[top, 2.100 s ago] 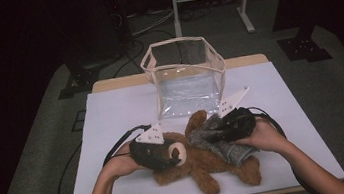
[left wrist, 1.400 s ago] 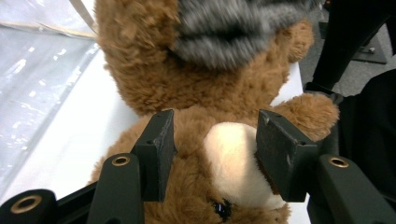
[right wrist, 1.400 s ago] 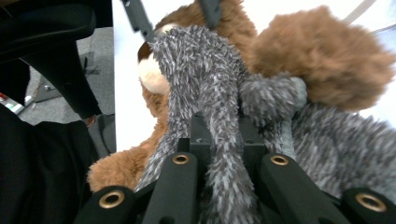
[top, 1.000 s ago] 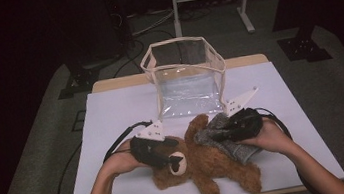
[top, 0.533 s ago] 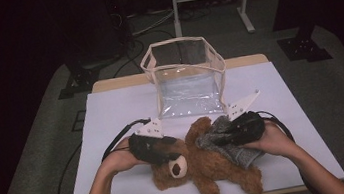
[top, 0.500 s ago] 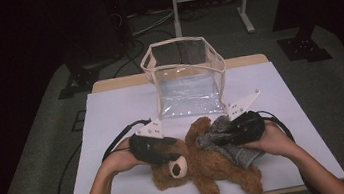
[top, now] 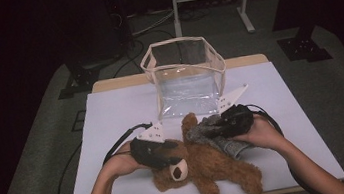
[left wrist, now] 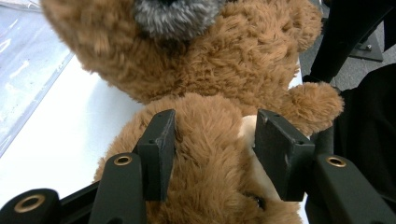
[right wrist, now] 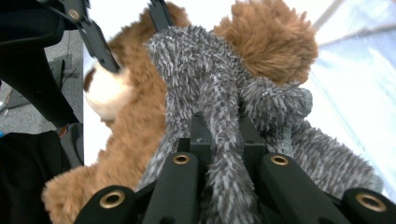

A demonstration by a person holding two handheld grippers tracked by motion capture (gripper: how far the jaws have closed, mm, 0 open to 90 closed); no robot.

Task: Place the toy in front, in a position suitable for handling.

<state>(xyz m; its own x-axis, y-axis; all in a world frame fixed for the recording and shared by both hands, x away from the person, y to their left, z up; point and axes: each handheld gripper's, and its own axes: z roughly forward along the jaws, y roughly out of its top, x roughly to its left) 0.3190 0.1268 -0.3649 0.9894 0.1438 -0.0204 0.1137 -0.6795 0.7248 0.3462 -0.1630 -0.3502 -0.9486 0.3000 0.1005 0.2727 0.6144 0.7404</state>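
High view: the brown teddy bear [top: 209,165] lies on the counter [top: 112,120], the left gripper [top: 159,151] at its head, a little nearer the right gripper [top: 224,126] than a second ago.

Left gripper view: its jaws, just closing, press the bear's head [left wrist: 210,154] between them.

Right gripper view: jaws narrow, clamped on the grey furry cloth [right wrist: 219,121], bear just beyond.

The high view looks forward and down on the bench [top: 112,115] from afar. Each gripper view sits close behind its own fingers, and all three share the brown teddy bear [top: 209,165].
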